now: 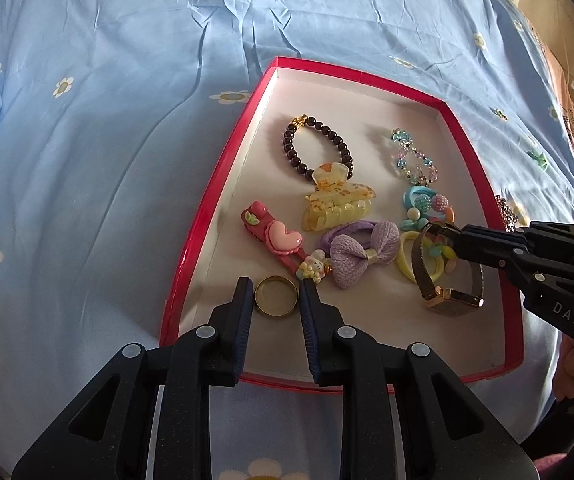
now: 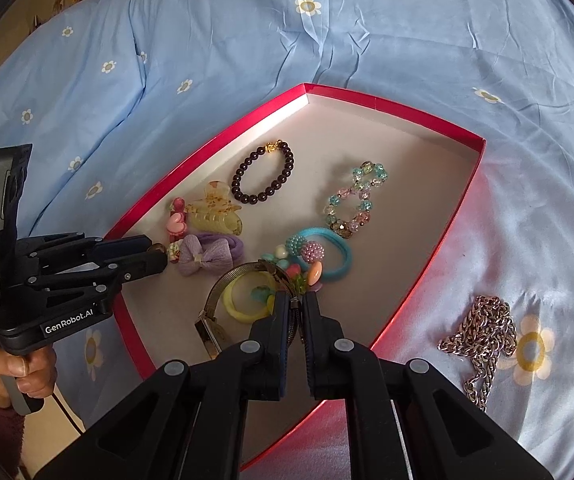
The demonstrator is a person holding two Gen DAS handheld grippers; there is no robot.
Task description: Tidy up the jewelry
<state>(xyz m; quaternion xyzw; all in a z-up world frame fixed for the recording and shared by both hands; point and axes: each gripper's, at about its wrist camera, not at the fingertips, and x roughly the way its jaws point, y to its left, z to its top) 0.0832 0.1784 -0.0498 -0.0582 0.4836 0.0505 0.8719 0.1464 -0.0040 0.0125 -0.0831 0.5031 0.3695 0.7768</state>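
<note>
Most of the sorting is looking done: the red box (image 1: 223, 184), sitting on the blue flowered bedsheet (image 1: 87, 140) in the middle of both views, is already holding a dark bead bracelet (image 1: 315, 148), a crystal bracelet (image 2: 353, 200), a yellow claw clip (image 1: 337, 204), a pink heart clip (image 1: 271, 236), a purple bow tie (image 1: 361, 254), a blue hair tie (image 2: 327, 254) and a yellow ring-shaped band (image 2: 243, 300). The left tongs (image 1: 277, 292) are gripping a gold ring (image 1: 276, 295) at the lower centre of the left view, its sides touching both pads just over the box floor, so it is probably being set down or lifted; which one I cannot tell. The right tongs (image 2: 296, 312) are nearly shut, pinching the mesh strap of a wristwatch (image 1: 453, 300) whose case is resting low in the box. What is left, as far as I can judge, is the silver chain (image 2: 483, 336), lying on the sheet at the lower right of the right view, outside the box. Hard to read: the small charms piled around the watch strap are blurring together, the chain's lower end is running behind the tongs' frame, and a hand (image 2: 27, 376) is only partly showing at the lower left edge.
</note>
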